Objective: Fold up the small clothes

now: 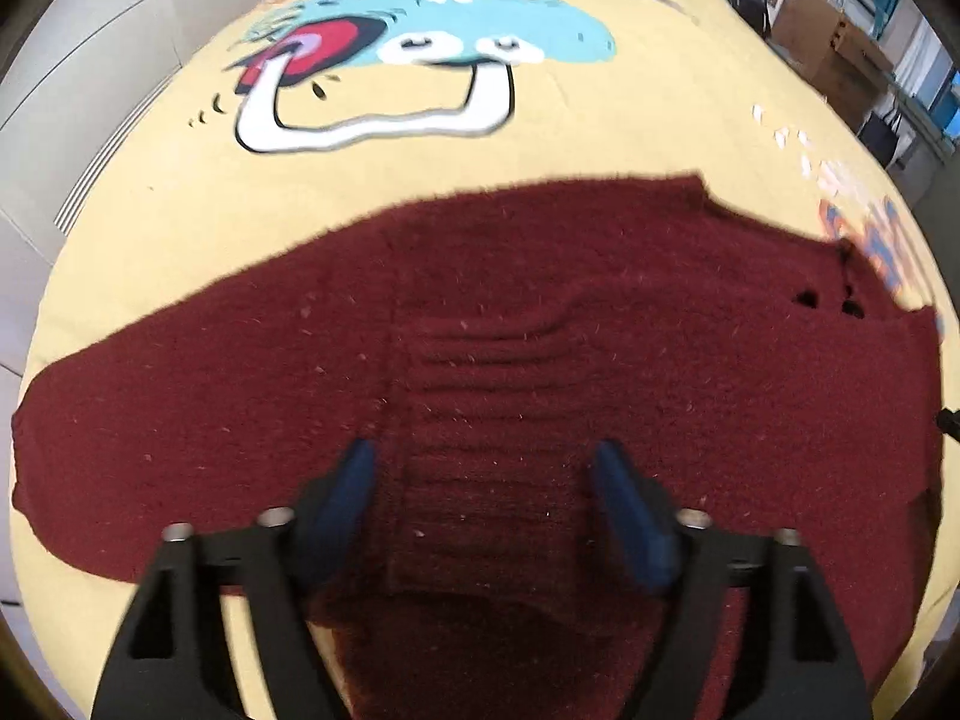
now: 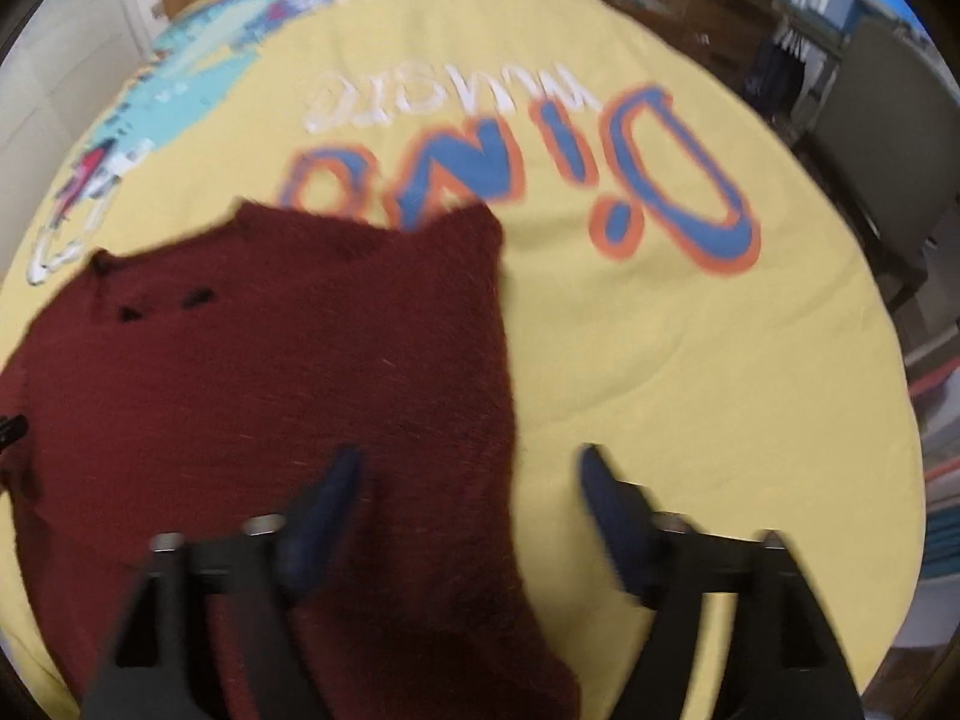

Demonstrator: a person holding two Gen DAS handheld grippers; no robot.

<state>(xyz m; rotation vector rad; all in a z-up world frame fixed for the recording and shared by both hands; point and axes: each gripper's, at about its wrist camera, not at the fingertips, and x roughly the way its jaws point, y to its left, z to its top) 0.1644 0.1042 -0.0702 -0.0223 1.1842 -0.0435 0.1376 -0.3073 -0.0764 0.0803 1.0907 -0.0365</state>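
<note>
- Yellow dinosaur-print cloth (image 1: 180, 210) carries a maroon knit sweater (image 1: 480, 312), spread flat
- Left gripper (image 1: 486, 468) and right gripper (image 2: 468, 468) both gape, holding nothing
- Pinch one hem edge cleanly before folding

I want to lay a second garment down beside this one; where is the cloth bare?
Bare yellow cloth lies right of the maroon sweater, below the orange-blue lettering. Another strip runs between the sweater's far edge and the white cartoon print. The sweater fills the near middle.

- A yellow cartoon-printed cloth (image 1: 540, 138) covers the table.
- White panelled wall (image 1: 90, 60) stands left.
- Cardboard boxes (image 1: 834, 48) sit far right.
</note>
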